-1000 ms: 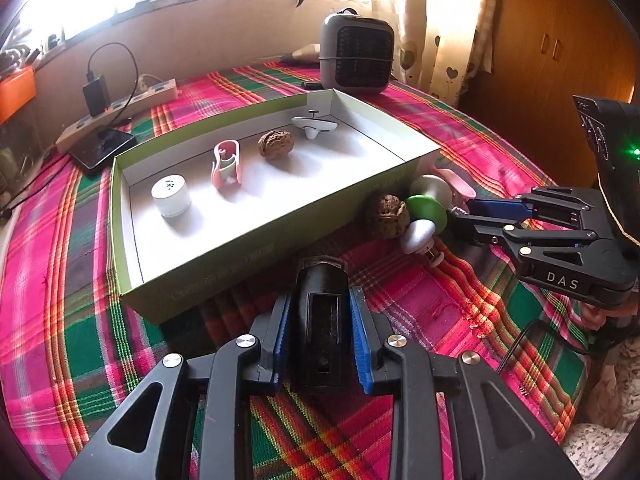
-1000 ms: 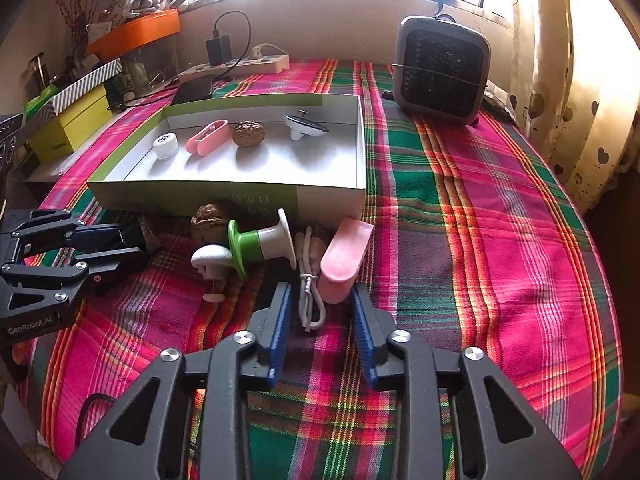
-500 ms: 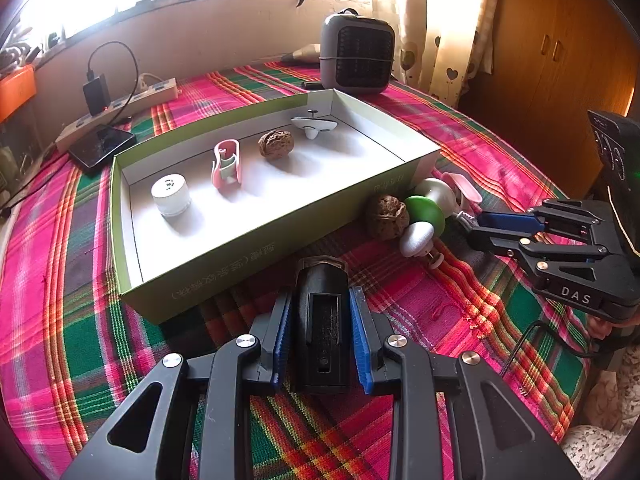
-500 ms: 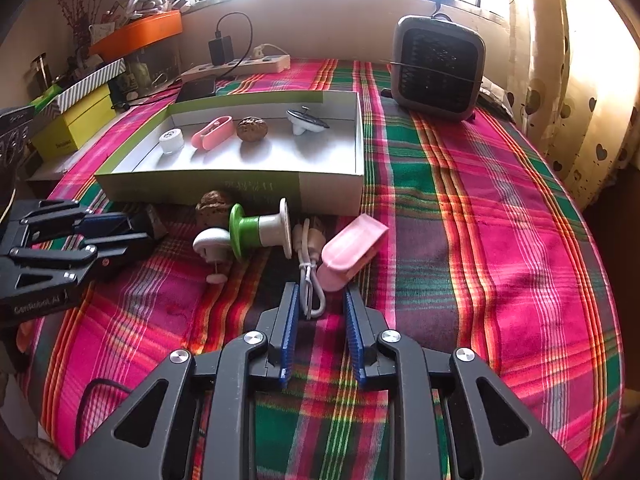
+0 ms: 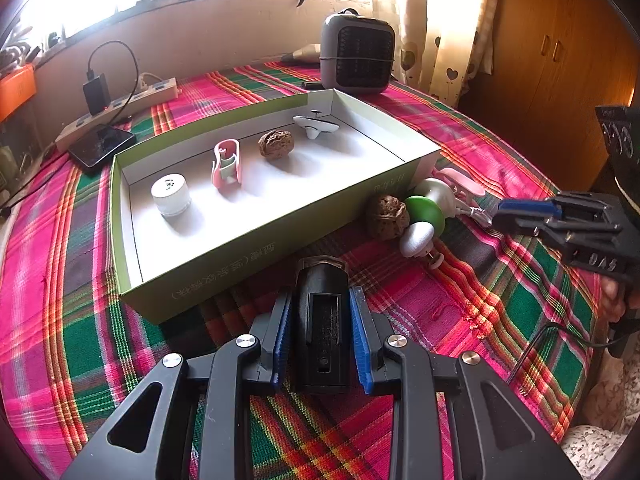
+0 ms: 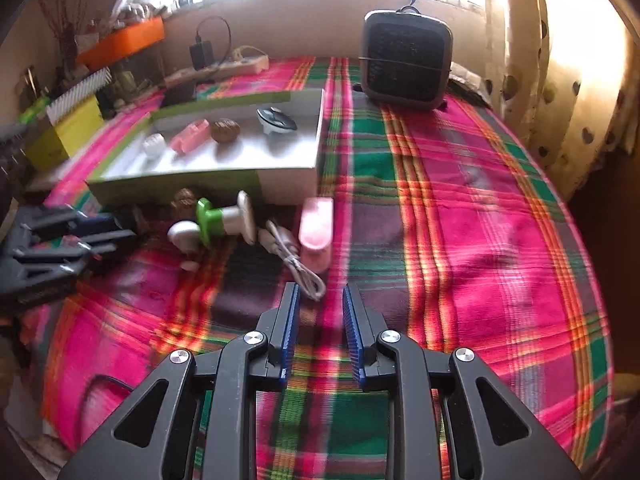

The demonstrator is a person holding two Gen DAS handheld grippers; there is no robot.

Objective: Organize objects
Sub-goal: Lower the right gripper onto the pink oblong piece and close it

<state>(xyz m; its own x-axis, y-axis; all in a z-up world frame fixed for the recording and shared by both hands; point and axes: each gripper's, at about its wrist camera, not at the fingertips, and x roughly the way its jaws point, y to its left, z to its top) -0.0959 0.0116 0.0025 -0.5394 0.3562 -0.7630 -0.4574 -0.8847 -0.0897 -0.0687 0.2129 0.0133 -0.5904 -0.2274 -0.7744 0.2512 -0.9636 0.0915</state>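
Left wrist view: the left hand-held gripper [image 5: 320,320] is clamped on a black rectangular device [image 5: 321,320] just before the green box [image 5: 260,240], which holds a white cap [image 5: 170,194], pink clip [image 5: 227,162], walnut [image 5: 276,143] and white spinner [image 5: 316,125]. Right wrist view: the right hand-held gripper [image 6: 319,320] hangs with jaws apart and empty near a white cable [image 6: 296,260] and pink scoop [image 6: 316,234] on the plaid desk [image 6: 460,208].
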